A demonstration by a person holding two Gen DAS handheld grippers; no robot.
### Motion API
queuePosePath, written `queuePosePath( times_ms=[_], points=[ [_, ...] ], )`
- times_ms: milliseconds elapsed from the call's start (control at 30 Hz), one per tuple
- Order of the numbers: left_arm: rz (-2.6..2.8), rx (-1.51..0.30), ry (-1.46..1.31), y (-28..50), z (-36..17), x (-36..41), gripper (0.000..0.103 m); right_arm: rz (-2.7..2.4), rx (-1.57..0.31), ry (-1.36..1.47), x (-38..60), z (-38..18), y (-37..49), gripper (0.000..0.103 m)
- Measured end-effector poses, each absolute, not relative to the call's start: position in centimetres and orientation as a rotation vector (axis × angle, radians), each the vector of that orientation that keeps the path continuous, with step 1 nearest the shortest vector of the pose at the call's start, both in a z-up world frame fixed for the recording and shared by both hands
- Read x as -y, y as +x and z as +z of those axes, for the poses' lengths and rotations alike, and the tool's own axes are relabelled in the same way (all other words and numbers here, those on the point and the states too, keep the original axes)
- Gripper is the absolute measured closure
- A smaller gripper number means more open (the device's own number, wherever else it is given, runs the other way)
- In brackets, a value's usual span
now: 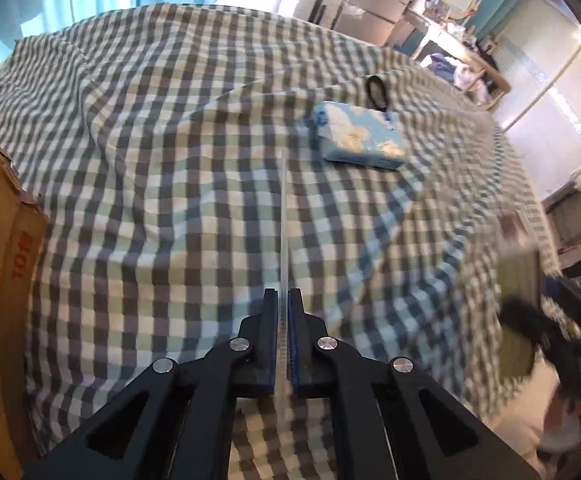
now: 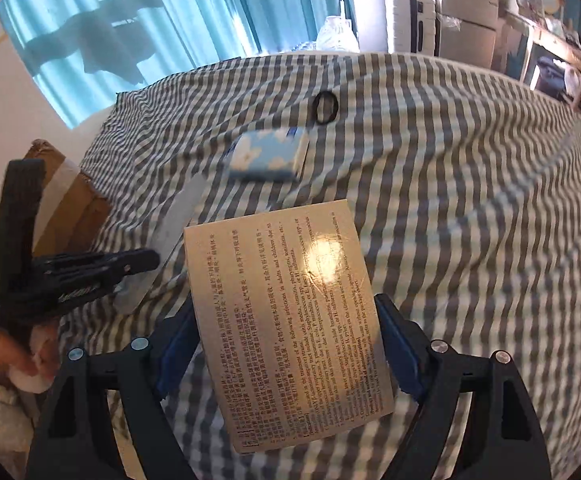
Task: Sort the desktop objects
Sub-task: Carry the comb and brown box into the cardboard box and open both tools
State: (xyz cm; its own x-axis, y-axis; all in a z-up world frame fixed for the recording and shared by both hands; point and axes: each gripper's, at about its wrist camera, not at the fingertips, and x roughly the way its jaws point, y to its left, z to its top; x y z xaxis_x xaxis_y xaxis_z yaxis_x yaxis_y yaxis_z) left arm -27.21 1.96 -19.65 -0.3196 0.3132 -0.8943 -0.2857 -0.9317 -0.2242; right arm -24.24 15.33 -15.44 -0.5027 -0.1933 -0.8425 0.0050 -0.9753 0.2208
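medicine box pinched by right gripper; left gripper clamps ruler over checked cloth.

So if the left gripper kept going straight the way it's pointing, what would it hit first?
Probably the checked tablecloth. The left gripper, shut on a clear ruler, points down at bare cloth short of the blue tissue pack; depth is uncertain.

Right claw is gripping a printed medicine box over the checked worktop. At 9 o'clock, the left claw is pinching a clear ruler. Toward 12 o'clock are lying a cloud-patterned pack and black ring.
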Motion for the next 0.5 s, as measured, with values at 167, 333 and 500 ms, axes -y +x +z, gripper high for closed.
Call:
queuePosePath(
  times_ms=[167, 333, 500],
  points=[
    [2.289, -0.034, -1.631, -29.0, -21.0, -3.9, 0.087, -2.600, 0.309, 1.526, -14.4, -16.4, -23.2, 0.021],
    [2.314, -0.064, -1.574, -28.2, -20.0, -4.4, 0.101, -2.601, 0.424, 1.551, -15.6, -17.3, -22.9, 0.021],
    [2.355, 0.000, -1.491, -24.9, -16.4, -3.7, 0.101, -2.616, 0.448, 1.551, -15.4, -16.5, -22.8, 0.021]
  ],
)
